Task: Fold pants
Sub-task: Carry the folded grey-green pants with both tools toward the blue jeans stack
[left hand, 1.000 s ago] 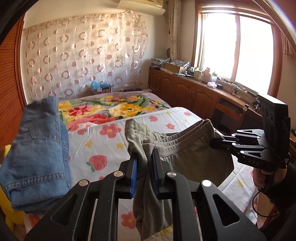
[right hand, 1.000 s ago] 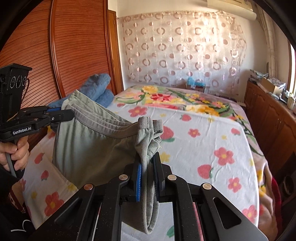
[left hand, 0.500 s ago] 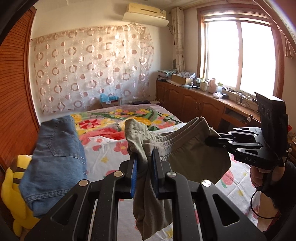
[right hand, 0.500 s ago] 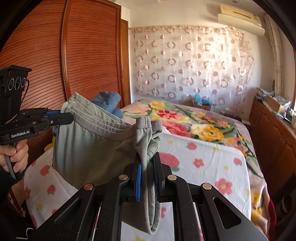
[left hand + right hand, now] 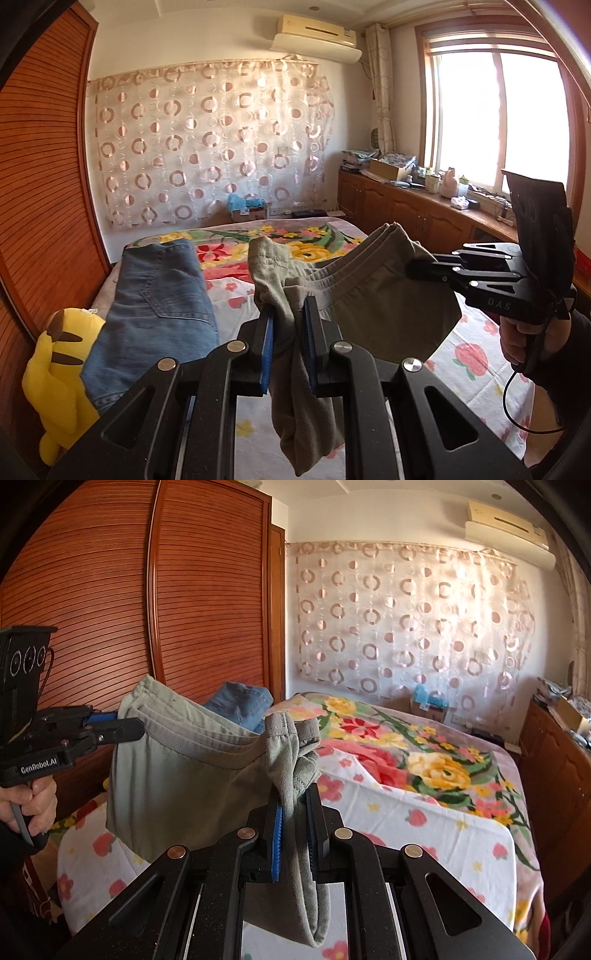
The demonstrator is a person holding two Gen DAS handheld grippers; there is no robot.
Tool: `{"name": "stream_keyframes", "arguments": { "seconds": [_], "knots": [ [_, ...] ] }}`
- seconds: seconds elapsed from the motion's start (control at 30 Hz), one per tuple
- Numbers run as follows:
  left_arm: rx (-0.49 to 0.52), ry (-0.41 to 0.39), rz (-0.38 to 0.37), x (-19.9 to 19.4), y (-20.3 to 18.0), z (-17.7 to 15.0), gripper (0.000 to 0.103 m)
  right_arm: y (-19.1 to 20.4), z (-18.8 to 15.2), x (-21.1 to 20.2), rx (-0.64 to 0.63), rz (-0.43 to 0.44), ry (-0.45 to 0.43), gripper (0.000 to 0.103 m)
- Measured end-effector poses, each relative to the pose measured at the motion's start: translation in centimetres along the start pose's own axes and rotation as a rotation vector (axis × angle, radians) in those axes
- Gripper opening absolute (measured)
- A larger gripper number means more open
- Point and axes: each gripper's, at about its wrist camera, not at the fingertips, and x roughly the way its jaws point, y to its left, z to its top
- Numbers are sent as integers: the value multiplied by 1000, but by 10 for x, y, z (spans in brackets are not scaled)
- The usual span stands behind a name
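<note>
The olive-green cotton pants (image 5: 373, 295) hang above the floral-sheeted bed (image 5: 424, 812), waistband stretched left to right between the left gripper (image 5: 288, 325) and right gripper (image 5: 295, 812), both fingers clamped on its ends.

Both grippers now sit higher and tip upward: the left gripper (image 5: 288, 332) and the right gripper (image 5: 295, 812) carry the grey-green pants (image 5: 380, 291) further above the bed (image 5: 476, 354) than a second ago. More of the wall and ceiling comes into view, including the air conditioner (image 5: 316, 35) in full. A yellow plush toy (image 5: 59, 373) beside the folded jeans (image 5: 159, 299) now shows almost whole. The wardrobe doors (image 5: 210, 602) fill more of the right wrist view.
</note>
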Motion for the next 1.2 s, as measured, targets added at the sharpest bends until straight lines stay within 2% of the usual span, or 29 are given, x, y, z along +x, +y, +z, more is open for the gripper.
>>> {"name": "stream_keyframes", "arguments": {
  "seconds": [0.8, 1.2],
  "knots": [
    [-55, -30, 107, 3, 75, 8, 16, -1, 49, 84, -119, 59, 11, 11],
    [-127, -3, 159, 21, 109, -3, 16, 3, 68, 132, -194, 63, 43, 11]
  ]
}}
